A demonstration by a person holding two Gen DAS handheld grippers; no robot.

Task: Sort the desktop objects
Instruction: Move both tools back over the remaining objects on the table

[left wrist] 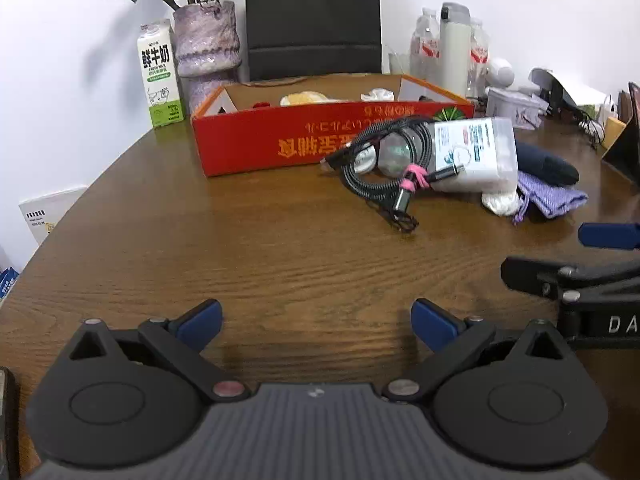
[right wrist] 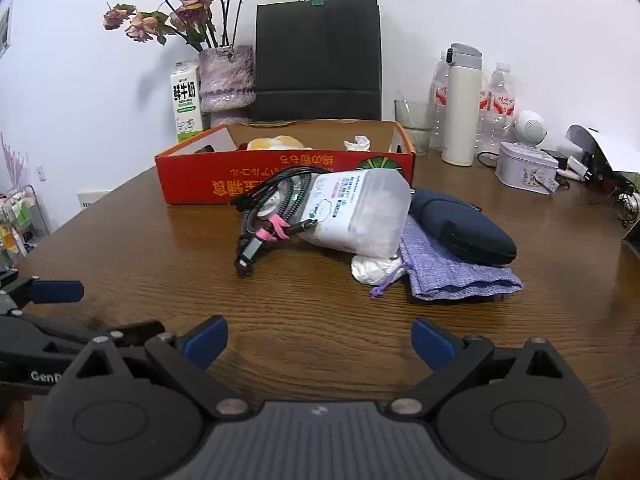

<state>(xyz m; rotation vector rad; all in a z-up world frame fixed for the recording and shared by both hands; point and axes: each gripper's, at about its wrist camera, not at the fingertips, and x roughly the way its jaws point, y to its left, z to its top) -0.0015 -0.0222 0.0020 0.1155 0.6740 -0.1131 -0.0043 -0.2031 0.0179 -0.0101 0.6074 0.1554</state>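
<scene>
- Here the left gripper (left wrist: 316,322) hangs low over the bare wooden table (left wrist: 240,248), its blue-padded jaws spread wide with nothing between them.
- The right gripper (right wrist: 319,340) sits beside it in the same pose, jaws wide apart and empty; no earlier view is at hand to compare.
- Each gripper shows at the edge of the other's view, side by side and apart.
- Ahead of both lies a small heap of things near the middle of the table.
- A coiled black cable (right wrist: 264,216) bound with a pink tie (right wrist: 276,232) leans against a clear plastic bag (right wrist: 360,212) with a white label.
- A crumpled white lump (right wrist: 374,270) peeks out from under that bag, touching a purple cloth pouch (right wrist: 452,272).
- A dark blue zip case (right wrist: 460,228) lies behind the pouch, partly resting on it.
- Just behind the heap stands an open red cardboard box (right wrist: 192,184) holding a pale yellowish thing and a scrap of tissue.
- Behind the box are a milk carton (right wrist: 186,100), a purple vase (right wrist: 226,80) of dried roses and a black paper bag (right wrist: 318,56).
- To the right stand a white flask (right wrist: 462,108), water bottles, a glass and a pale tin (right wrist: 524,172).
</scene>
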